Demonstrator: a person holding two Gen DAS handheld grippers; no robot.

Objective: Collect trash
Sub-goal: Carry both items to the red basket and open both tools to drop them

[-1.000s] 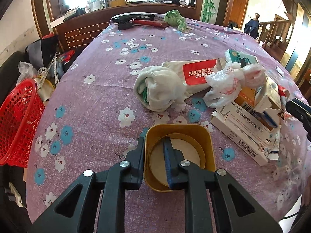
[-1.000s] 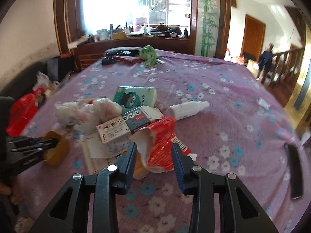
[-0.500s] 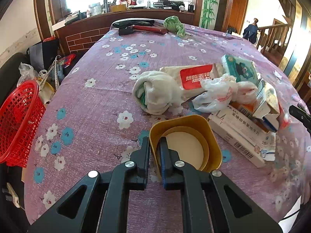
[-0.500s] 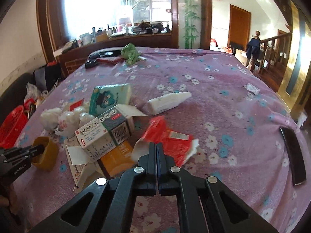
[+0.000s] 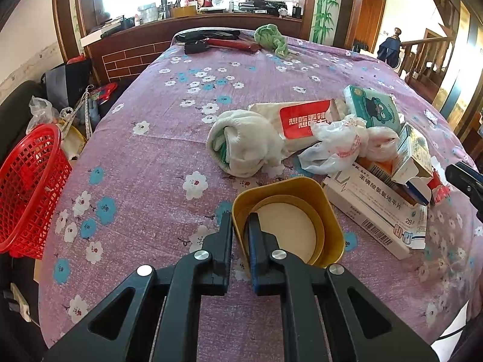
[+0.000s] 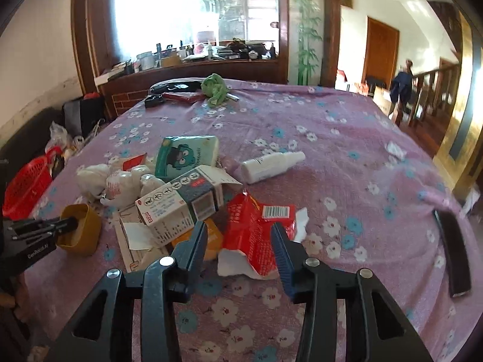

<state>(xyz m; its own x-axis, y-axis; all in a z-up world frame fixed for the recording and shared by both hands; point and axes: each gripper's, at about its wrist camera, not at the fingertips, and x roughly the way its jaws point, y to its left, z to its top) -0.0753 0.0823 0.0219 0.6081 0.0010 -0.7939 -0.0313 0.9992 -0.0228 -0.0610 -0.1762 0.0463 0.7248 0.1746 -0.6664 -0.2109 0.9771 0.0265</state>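
My left gripper (image 5: 240, 226) is shut on the near rim of a yellow cup (image 5: 302, 208), one finger inside and one outside; the cup also shows in the right wrist view (image 6: 84, 229). My right gripper (image 6: 240, 238) is open, its fingers on either side of a torn red wrapper (image 6: 256, 226) lying on the purple flowered tablecloth (image 6: 347, 138). A trash pile lies between the grippers: white medicine boxes (image 5: 377, 211), a crumpled plastic bag (image 5: 341, 144), a green tissue pack (image 6: 187, 157), a white rolled cloth (image 5: 244, 144) and a white bottle (image 6: 271, 163).
A red mesh basket (image 5: 30, 187) stands off the table's left edge. A green rag (image 5: 270, 39) and red-handled tools (image 5: 229, 43) lie at the far end. A black strip (image 6: 452, 253) lies near the right edge.
My right gripper was open at the red wrapper, shut half a second ago, and is open around it again. My left gripper closed on the cup's rim and stays there.
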